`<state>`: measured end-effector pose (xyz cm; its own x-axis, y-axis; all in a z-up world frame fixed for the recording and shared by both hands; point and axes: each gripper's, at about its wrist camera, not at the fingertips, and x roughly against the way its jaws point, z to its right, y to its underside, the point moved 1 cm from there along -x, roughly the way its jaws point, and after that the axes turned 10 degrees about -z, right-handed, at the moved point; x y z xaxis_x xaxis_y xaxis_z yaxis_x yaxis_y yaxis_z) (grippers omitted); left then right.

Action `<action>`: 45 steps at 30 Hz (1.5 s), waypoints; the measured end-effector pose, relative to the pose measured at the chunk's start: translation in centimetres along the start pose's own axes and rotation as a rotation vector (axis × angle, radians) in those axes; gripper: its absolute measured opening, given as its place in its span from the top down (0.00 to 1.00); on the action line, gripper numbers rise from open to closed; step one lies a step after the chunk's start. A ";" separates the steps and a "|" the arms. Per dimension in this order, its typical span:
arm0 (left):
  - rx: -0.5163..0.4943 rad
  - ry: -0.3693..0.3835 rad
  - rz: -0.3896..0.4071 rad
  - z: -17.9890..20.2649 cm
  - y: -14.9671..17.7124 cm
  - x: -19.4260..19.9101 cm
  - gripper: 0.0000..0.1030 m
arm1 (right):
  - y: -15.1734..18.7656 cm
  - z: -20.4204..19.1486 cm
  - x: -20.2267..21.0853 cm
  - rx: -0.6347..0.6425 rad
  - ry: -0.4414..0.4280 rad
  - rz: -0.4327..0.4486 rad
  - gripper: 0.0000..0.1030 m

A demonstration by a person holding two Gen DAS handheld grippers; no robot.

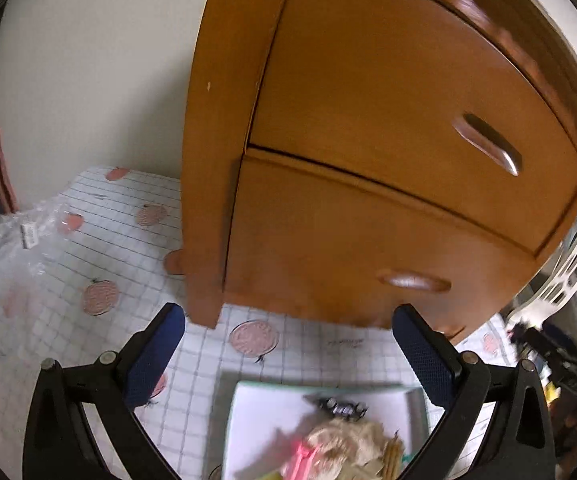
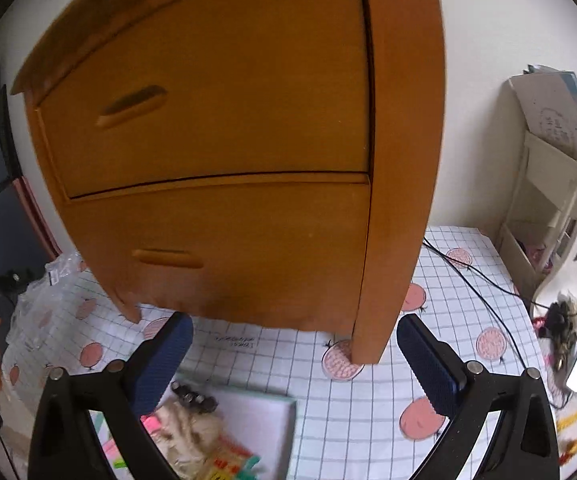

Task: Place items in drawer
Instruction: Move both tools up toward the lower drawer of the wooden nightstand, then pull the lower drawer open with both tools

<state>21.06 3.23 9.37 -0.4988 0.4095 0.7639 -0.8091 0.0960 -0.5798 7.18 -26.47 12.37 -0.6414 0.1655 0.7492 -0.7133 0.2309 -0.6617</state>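
- The wooden drawer cabinet (image 1: 368,140) (image 2: 228,140) stands on a table covered by a white grid-patterned cloth (image 1: 108,240) (image 2: 368,408) printed with pink fruit; its short feet rest on the cloth toward the back of the table, by the wall.
- Both drawers are shut: the upper drawer (image 1: 400,92) (image 2: 208,92) and the lower drawer (image 1: 348,248) (image 2: 228,240) sit flush in the frame, each with a recessed wooden handle.
- In front of the cabinet, nearer the front edge of the table, lies a white tray with a pale green rim (image 1: 272,416) (image 2: 264,420).
- On the tray sit the loose items: a beige fluffy bundle (image 1: 348,440) (image 2: 188,428), a small black part with metal studs (image 1: 340,406) (image 2: 194,396), pink pieces and a bunch of thin wooden sticks (image 1: 393,458); details are blurred.
- The left gripper (image 1: 288,344) hangs above the tray facing the lower drawer, its blue-padded fingers spread wide and holding nothing.
- The right gripper (image 2: 294,356) likewise has its fingers wide apart and empty, over the cloth just right of the tray.
- A crumpled clear plastic bag (image 1: 20,240) (image 2: 44,300) lies at the left edge of the table.
- A black cable (image 2: 476,292) runs across the cloth to the right of the cabinet, toward a cream shelf unit (image 2: 548,184) holding papers.
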 end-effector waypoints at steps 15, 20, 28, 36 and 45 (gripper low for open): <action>-0.051 0.091 0.016 -0.7 -5.5 -4.9 0.00 | -4.7 2.2 -4.6 0.019 -0.042 -0.012 0.00; -0.092 0.064 0.033 0.1 -5.9 -5.8 0.00 | -5.3 1.7 -5.2 0.037 -0.055 -0.013 0.00; -0.101 0.059 0.037 0.6 -6.0 -6.4 0.00 | -5.8 1.6 -5.8 0.049 -0.074 -0.021 0.00; -0.108 0.051 0.045 1.2 -6.0 -6.1 0.00 | -6.0 0.9 -6.4 0.055 -0.076 -0.027 0.00; -0.119 0.038 0.053 1.9 -5.6 -5.7 0.00 | -6.0 1.1 -5.9 0.073 -0.086 -0.020 0.00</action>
<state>27.79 -1.35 8.81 -0.5259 0.4505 0.7214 -0.7382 0.1796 -0.6503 14.92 -29.83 11.90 -0.6461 0.0780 0.7593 -0.7432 0.1623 -0.6491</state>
